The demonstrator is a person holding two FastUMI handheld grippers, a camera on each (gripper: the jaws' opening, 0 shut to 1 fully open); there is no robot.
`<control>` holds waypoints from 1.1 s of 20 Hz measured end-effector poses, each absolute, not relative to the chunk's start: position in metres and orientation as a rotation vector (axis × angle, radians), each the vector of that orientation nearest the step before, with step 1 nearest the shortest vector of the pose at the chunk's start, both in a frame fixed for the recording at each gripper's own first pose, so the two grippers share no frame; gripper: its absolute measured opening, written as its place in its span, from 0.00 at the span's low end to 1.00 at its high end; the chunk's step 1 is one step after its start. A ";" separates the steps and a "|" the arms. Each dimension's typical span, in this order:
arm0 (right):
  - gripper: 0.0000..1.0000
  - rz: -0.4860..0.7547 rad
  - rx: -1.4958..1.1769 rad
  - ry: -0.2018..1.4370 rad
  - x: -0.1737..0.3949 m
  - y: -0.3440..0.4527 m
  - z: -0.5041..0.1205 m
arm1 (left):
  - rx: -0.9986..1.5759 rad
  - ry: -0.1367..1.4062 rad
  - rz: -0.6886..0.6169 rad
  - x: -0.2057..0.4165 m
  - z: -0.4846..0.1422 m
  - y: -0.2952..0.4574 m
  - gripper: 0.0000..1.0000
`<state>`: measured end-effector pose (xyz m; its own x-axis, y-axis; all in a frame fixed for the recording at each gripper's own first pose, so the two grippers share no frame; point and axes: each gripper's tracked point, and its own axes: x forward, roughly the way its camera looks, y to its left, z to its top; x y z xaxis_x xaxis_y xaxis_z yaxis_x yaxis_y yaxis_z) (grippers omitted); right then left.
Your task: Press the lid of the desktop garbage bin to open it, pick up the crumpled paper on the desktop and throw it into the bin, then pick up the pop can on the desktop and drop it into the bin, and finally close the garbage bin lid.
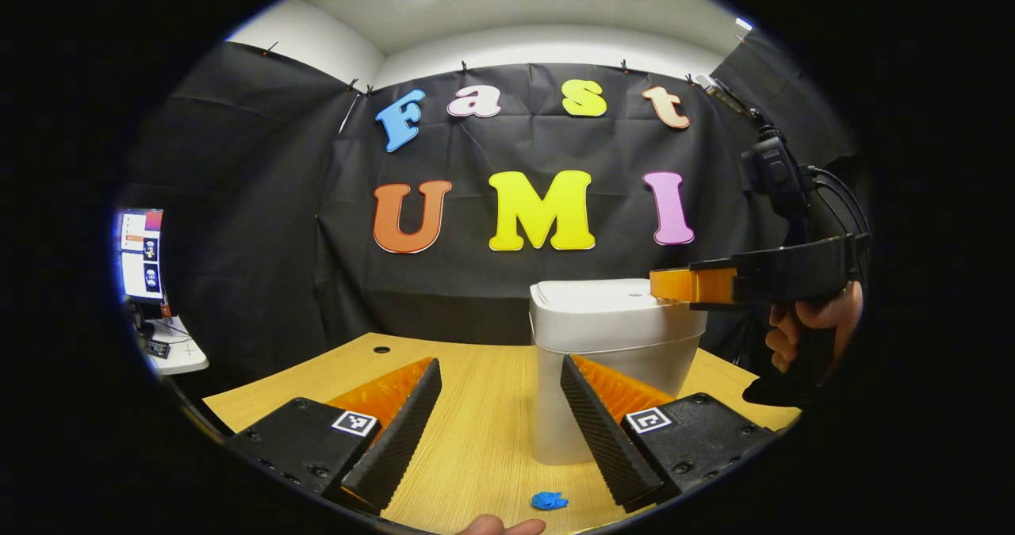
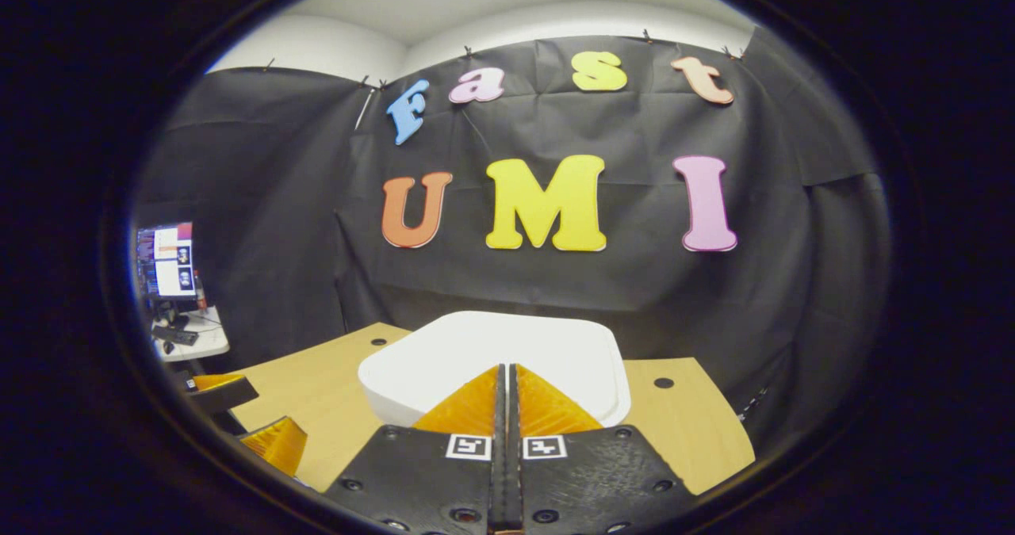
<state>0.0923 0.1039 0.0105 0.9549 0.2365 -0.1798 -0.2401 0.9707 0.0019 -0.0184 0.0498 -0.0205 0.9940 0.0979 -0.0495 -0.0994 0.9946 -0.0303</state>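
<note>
Your right gripper (image 2: 505,376) has its fingers pressed together with nothing between them, and it sits directly above the white lid (image 2: 492,353) of the garbage bin (image 1: 610,361). In the right gripper view the fingertips lie over the near part of the lid; whether they actually touch it cannot be told. In the left gripper view you can see that same right gripper (image 1: 674,284) from the side, level with the bin's top at its right edge, with your hand (image 1: 817,321) wrapped around its handle to the right of the bin.

The bin stands upright on the wooden worktop (image 1: 476,408), lid down and flat, in front of the black cloth wall.

Your left gripper (image 1: 499,384) is spread wide and holds nothing. It hovers low over the worktop on the near side of the bin, with its right finger crossing in front of the bin's lower body. In the right gripper view this left gripper (image 2: 238,416) lies to the left of the bin, apart from it.

A small blue crumpled paper (image 1: 549,501) lies on the worktop just on the near side of the bin, below the open left gripper. A monitor (image 1: 141,254) stands on a side table far to the left of the bin.
</note>
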 end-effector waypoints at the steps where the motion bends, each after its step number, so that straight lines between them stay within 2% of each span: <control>1: 0.00 0.247 -0.012 0.178 0.092 0.104 0.007 | -0.034 0.045 0.103 -0.018 -0.020 0.051 0.98; 6: 0.01 0.261 -0.037 0.174 0.090 0.103 0.008 | -0.053 0.045 0.099 -0.015 -0.024 0.049 0.98; 10: 0.00 0.189 -0.011 0.039 0.085 0.095 0.023 | -0.030 0.076 0.105 -0.018 -0.036 0.051 0.98; 12: 0.33 0.175 -0.002 -0.004 0.079 0.092 0.033 | -0.016 0.083 0.123 -0.019 -0.034 0.056 0.98; 13: 0.40 0.174 0.001 -0.029 0.075 0.089 0.040 | -0.019 0.080 0.124 -0.020 -0.032 0.055 0.98; 15: 0.60 0.178 0.000 -0.082 0.067 0.084 0.055 | -0.028 0.070 0.115 -0.018 -0.028 0.049 0.98; 16: 0.79 0.176 -0.002 -0.100 0.066 0.081 0.060 | -0.030 0.068 0.111 -0.017 -0.027 0.047 0.98; 17: 0.88 0.185 0.003 -0.103 0.066 0.078 0.059 | -0.031 0.066 0.115 -0.017 -0.025 0.046 0.98; 18: 0.94 0.197 0.018 -0.096 0.066 0.075 0.058 | -0.033 0.059 0.121 -0.018 -0.024 0.044 0.98; 22: 0.95 0.217 0.068 -0.091 0.058 0.059 0.053 | -0.044 0.065 0.135 -0.022 -0.027 0.046 0.98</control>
